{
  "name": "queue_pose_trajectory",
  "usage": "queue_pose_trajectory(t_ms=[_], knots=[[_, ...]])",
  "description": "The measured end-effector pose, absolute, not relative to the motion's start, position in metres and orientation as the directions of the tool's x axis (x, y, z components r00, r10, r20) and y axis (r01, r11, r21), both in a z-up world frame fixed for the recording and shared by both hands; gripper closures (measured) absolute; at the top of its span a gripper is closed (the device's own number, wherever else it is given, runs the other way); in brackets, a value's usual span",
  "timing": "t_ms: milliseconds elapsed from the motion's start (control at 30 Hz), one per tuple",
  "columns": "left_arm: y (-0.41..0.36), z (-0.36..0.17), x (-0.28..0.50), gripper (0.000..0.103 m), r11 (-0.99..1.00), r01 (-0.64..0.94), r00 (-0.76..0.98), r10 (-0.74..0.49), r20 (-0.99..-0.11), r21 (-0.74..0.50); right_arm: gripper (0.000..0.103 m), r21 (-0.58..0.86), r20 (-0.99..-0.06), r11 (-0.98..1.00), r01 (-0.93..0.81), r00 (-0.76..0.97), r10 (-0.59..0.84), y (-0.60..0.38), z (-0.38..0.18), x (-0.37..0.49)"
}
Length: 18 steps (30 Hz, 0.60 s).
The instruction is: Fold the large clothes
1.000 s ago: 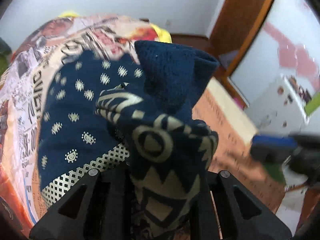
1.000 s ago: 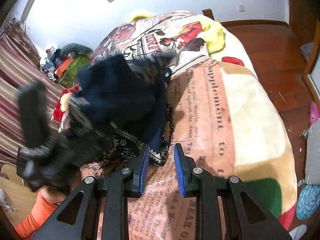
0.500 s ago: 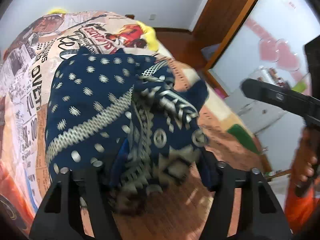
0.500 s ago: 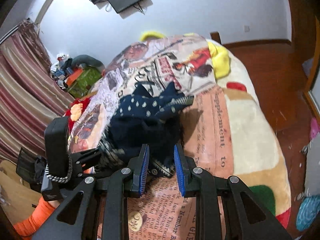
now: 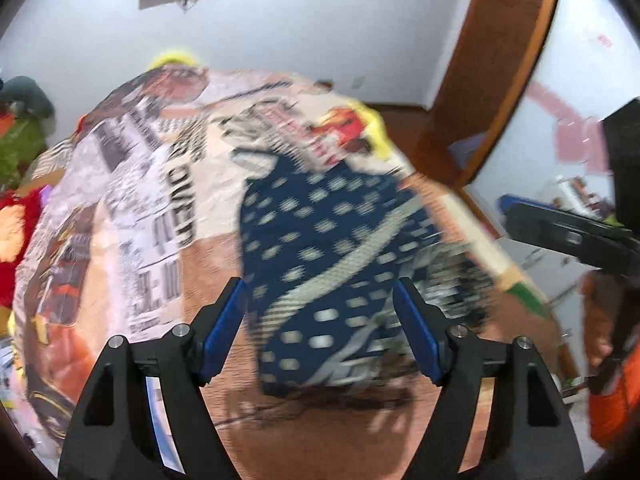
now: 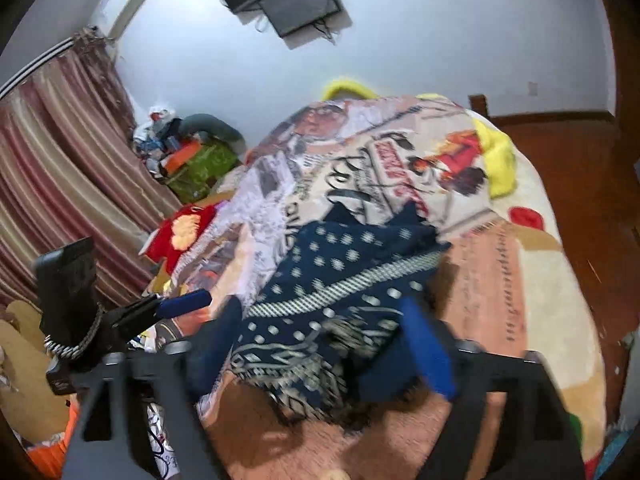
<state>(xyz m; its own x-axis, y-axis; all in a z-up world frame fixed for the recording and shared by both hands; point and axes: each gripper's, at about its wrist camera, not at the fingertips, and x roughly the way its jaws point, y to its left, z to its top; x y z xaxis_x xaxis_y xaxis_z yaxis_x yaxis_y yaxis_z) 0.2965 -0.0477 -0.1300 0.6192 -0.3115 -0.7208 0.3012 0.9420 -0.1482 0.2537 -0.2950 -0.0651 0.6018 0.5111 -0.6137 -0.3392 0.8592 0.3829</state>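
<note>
Navy patterned garment (image 5: pixel 332 256) lies bunched lengthwise along the blanket (image 5: pixel 132 208).

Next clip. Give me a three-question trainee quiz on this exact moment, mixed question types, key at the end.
1. True or false: the left gripper is clamped on the navy patterned garment.
2. The garment lies on: A) wooden floor B) printed blanket C) chair.
3. Fill in: the right gripper has its jaws ____.

Key: 1 false, both blue pads stand wide apart with the cloth lying loose beyond them; 2 B; 3 open.
</note>
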Motion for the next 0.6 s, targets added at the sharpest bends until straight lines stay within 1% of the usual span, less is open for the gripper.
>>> queue_pose_trajectory(t_ms=[67,100,167,233,267,367,467,500,600], knots=[[-0.042,-0.152,0.309,0.029,0.948,0.272,0.573,-0.298,-0.764,-0.166,0.017,0.356,-0.633,0.866,-0.350,0.592,0.500,-0.282,-0.074,0.256],[-0.041,-0.164,0.314,0.029,0.945,0.268,0.538,-0.307,-0.786,-0.185,0.017,0.340,-0.659,0.873,-0.351,0.573,0.487,-0.274,-0.083,0.260],[-0.038,-0.181,0.317,0.027,0.933,0.266,0.497,-0.349,-0.794,-0.244,0.017,0.326,-0.694,0.881,-0.342,0.547,0.469,-0.268,-0.098,0.266],[-0.039,-0.190,0.316,0.020,0.920,0.271,0.469,-0.382,-0.796,-0.282,0.017,0.306,-0.744,0.900,-0.312,0.511,0.430,-0.266,-0.120,0.276],[-0.040,-0.194,0.313,0.018,0.916,0.285,0.457,-0.390,-0.800,-0.283,0.017,0.294,-0.779,0.914,-0.280,0.484,0.399,-0.268,-0.134,0.281],[-0.048,-0.201,0.302,0.017,0.918,0.333,0.479,-0.362,-0.800,-0.216,0.017,0.290,-0.836,0.934,-0.208,0.421,0.353,-0.285,-0.167,0.292],[-0.049,-0.201,0.294,0.017,0.914,0.351,0.479,-0.361,-0.800,-0.202,0.013,0.367,-0.849,0.913,-0.177,0.338,0.407,-0.302,-0.192,0.293],[-0.047,-0.198,0.293,0.018,0.914,0.349,0.480,-0.364,-0.798,-0.207,0.011,0.386,-0.846,0.908,-0.164,0.328,0.419,-0.307,-0.196,0.292],[-0.041,-0.187,0.292,0.018,0.914,0.347,0.493,-0.368,-0.788,-0.210,0.011,0.429,-0.836,0.891,-0.148,0.308,0.454,-0.317,-0.197,0.291]])
